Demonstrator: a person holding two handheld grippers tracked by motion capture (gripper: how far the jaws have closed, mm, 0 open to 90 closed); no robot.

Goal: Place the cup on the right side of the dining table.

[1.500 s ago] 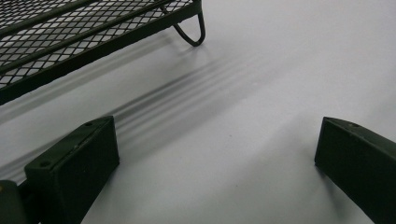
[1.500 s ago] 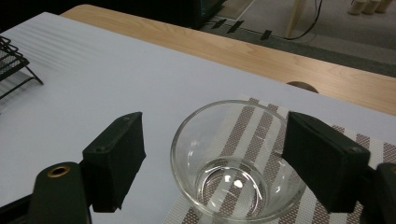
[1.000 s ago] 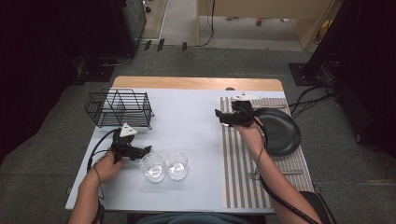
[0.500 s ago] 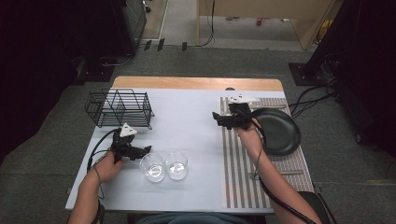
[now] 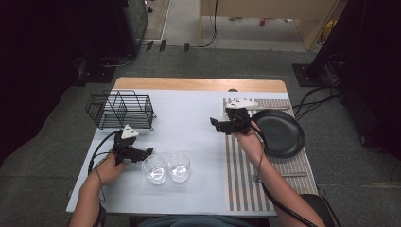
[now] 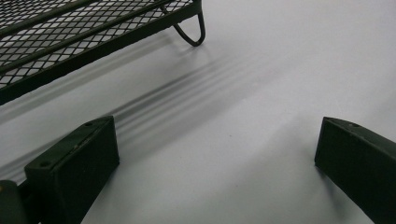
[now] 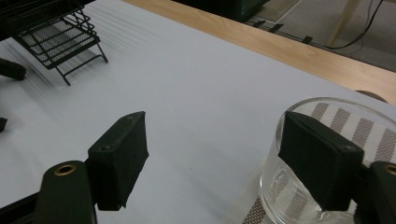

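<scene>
right gripper (image 5: 213,124) hangs over the left edge of the striped mat (image 5: 246,179), pointing left. in the right gripper view a clear glass bowl (image 7: 322,163) sits at the lower right, on the mat by the mat's edge. the right-hand jaw is down inside its rim, the other jaw stands well clear on the white bench cover (image 5: 189,109), nothing pressing yet. jaws have just been closing in a bit but read as parted, no grip on the wall.

left gripper (image 5: 150,151) rests low on the bench just beside two empty glasses (image 5: 166,167), its jaws spread wide over bare cover in the left gripper view, holding nothing. wire rack (image 5: 121,109) stands at the far left, empty as far as visible. black plate (image 5: 279,133) lies on the mat to the right of the right hand.

step in hand, as i read it: right gripper lining up to pinch the bowl's rim. next move calls for shifting so the wall sits between both pads, then closing, then lift and carry, likely toward the rack. risks: thin slick glass, a one-wall pinch may tip or slip; keep the lift slow and level.
</scene>
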